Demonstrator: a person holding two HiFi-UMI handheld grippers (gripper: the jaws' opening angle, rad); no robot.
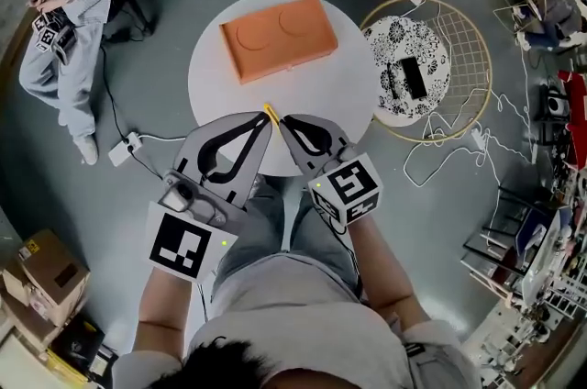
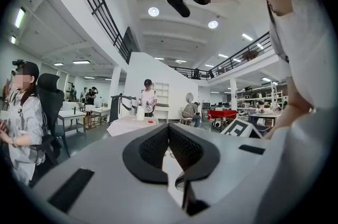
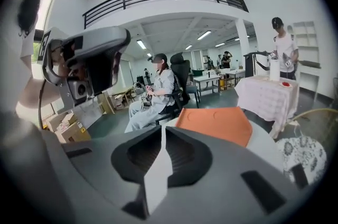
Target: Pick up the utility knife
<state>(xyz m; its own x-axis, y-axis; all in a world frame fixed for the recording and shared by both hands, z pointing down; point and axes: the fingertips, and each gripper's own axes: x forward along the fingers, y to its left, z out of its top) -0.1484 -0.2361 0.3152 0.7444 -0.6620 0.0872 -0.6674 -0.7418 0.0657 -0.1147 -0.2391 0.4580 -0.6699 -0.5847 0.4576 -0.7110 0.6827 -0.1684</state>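
**Both grippers closed at the table edge, knife lying between their tips**

The utility knife is a small yellow thing on the round white table, close to the edge nearest to the person. It lies just between the tips of the two grippers. Because it is so small in the head view, I cannot say if a tip touches it.

The left gripper has its jaws together. In the left gripper view the tips meet and nothing is between them. The right gripper is the same: in the right gripper view its jaws are pressed tip to tip, and no object is between them. Neither gripper view shows the knife.

Both grippers point forward over the table edge and lean toward each other, so that the tips are near one another.

Farther on the table, well apart from the knife, lies an orange tray with two shallow round hollows. To the right of the table stands a round wire rack with a patterned black and white cloth on it. A seated person is at the upper left.
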